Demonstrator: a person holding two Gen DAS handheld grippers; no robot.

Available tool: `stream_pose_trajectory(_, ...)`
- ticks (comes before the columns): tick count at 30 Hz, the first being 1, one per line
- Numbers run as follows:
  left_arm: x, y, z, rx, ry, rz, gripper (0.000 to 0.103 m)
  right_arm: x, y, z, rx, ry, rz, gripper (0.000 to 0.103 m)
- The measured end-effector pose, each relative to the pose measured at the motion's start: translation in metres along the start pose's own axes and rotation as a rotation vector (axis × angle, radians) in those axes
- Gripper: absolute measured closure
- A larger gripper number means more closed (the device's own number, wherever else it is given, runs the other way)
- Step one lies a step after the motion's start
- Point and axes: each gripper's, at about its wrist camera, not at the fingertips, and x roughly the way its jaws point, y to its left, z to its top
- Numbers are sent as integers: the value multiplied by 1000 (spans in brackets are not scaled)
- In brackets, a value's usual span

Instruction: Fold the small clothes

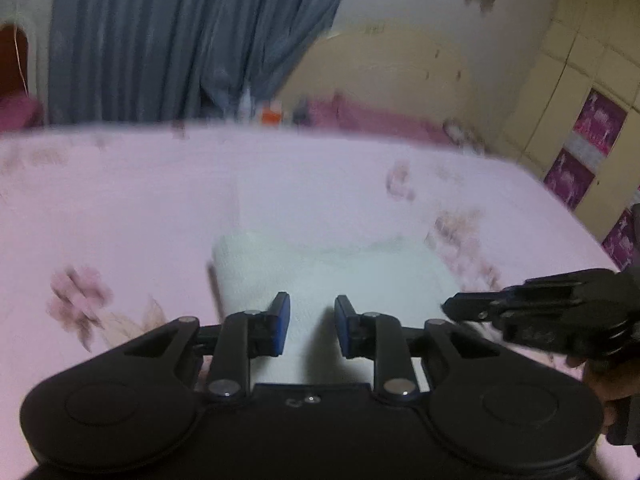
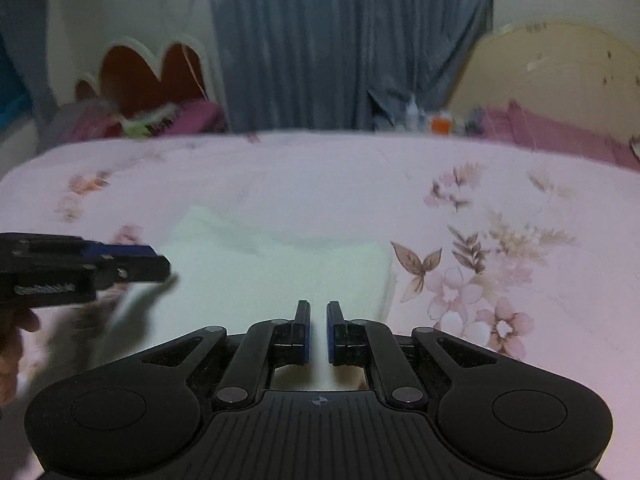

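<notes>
A folded white garment [image 1: 360, 272] [image 2: 260, 272] lies flat on the pink flowered bedsheet [image 1: 120, 208] [image 2: 520, 200]. My left gripper [image 1: 312, 304] hovers over its near part, open by a small gap, and nothing sits between its blue pads. In the right wrist view the left gripper [image 2: 166, 266] reaches in from the left over the garment's left edge. My right gripper [image 2: 318, 308] is shut over the garment's near right part, with only a thin slit between the pads and no cloth seen in it. It also shows from the side as the right gripper [image 1: 448, 308] at the garment's right edge.
A blue-grey curtain [image 2: 352, 40] hangs behind the bed, with a cream headboard [image 2: 560, 72] to its right. Small bottles and an orange item [image 2: 440, 124] stand at the far edge. A cream wardrobe with purple panels [image 1: 592, 128] is at the right. A hand [image 2: 16, 332] holds the left gripper.
</notes>
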Motion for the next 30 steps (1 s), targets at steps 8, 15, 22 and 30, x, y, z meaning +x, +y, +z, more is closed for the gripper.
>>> stream_pose_trajectory(8, -20, -23, -7, 119, -35, 81, 45, -11, -12, -8, 33, -3, -24, 97)
stream_pose_trajectory(15, -32, -35, -23, 184, -21, 165, 24, -45, -19, -27, 133, -57, 75, 34)
stream_pose_trajectory(22, -48, -36, -33, 163, -16, 186, 24, -57, -44, -44, 298, -29, 183, 34)
stream_pose_trajectory(30, -53, 10, -41, -148, 26, 68, 33, -41, -87, -53, 576, 16, 391, 34)
